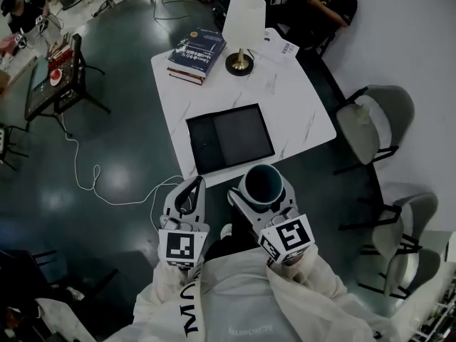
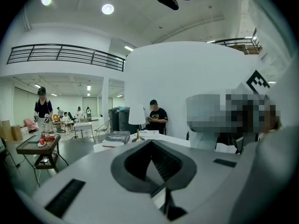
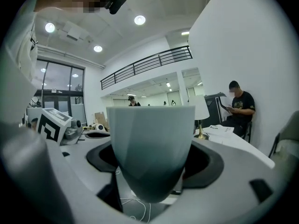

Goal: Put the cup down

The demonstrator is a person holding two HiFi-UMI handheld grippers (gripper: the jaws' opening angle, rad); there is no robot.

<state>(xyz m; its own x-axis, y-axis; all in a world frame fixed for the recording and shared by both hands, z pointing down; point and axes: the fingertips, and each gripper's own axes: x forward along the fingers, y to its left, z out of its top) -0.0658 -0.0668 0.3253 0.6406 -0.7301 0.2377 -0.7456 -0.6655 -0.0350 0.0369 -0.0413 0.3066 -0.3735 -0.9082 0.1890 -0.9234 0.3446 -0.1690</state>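
Where the cup is: pale grey-green faceted cup (image 1: 263,184), upright in the air, just short of the near edge of the white marble-look square table (image 1: 303,112).
Right gripper (image 3: 153,158): jaws wide, pressed on the cup's two sides.
Left gripper (image 1: 192,191): jaws together, nothing between them.
Table top: black square tray (image 1: 229,137) near that edge.

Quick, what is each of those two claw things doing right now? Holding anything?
Left gripper: closed, nothing between its jaws.
Right gripper: closed on the cup, held upright.
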